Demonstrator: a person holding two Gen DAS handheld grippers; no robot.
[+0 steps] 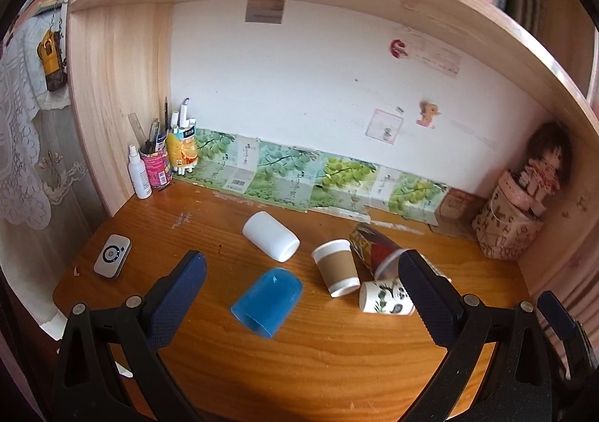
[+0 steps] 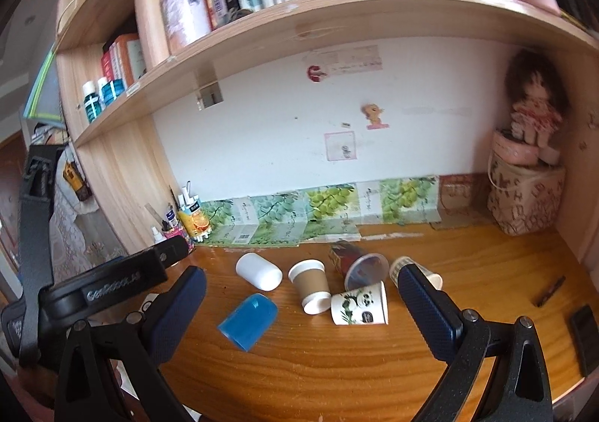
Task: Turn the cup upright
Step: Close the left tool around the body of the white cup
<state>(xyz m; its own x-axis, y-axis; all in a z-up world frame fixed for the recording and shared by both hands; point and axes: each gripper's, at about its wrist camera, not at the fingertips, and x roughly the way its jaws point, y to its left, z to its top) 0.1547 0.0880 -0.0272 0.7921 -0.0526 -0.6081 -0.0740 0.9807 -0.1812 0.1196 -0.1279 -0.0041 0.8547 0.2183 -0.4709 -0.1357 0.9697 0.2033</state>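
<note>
Several cups lie on their sides on the wooden desk [image 1: 337,358]: a blue plastic cup [image 1: 267,302], a white cup [image 1: 270,240], a brown-sleeved paper cup [image 1: 336,266], a panda-print paper cup [image 1: 385,297] and a dark patterned cup [image 1: 374,250]. My left gripper [image 1: 301,289] is open and empty, above the desk's near side, fingers framing the cups. In the right wrist view the same cups show: blue [image 2: 249,321], white [image 2: 259,270], brown [image 2: 310,285], panda [image 2: 360,304], dark [image 2: 355,265]. My right gripper [image 2: 299,298] is open and empty.
A pen holder and spray bottle [image 1: 140,173] stand at the back left. A small white device [image 1: 112,254] lies at the left. A doll on a box [image 1: 516,212] fills the back right corner. Dark objects [image 2: 584,332] lie at the desk's right. A shelf overhangs.
</note>
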